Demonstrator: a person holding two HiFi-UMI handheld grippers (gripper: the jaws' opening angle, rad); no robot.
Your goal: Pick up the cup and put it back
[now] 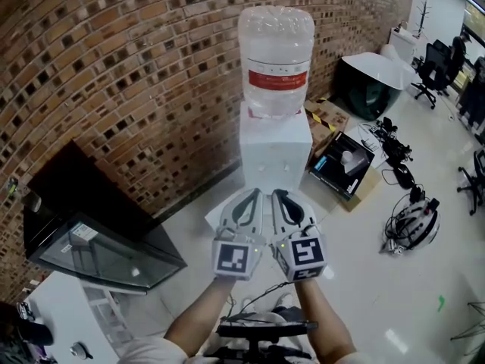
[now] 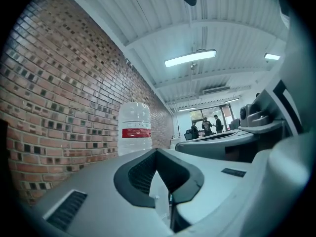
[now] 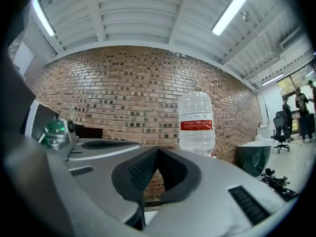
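Observation:
No cup shows in any view. My left gripper (image 1: 253, 195) and right gripper (image 1: 280, 195) are held side by side at chest height, both pointing at a white water dispenser (image 1: 275, 154) that stands against the brick wall. A clear bottle with a red label (image 1: 276, 55) sits on top of it. In the left gripper view my left gripper (image 2: 157, 151) is shut with nothing between its jaws, and the bottle (image 2: 134, 127) stands ahead. The right gripper (image 3: 157, 150) is likewise shut and empty, with the bottle (image 3: 196, 122) ahead and to the right.
A black glass-fronted cabinet (image 1: 91, 233) stands at the left along the brick wall (image 1: 136, 74). Right of the dispenser are an open cardboard box (image 1: 345, 161) and a dark tub (image 1: 367, 86). Cables and a helmet (image 1: 413, 222) lie on the floor. People (image 2: 210, 125) stand far off.

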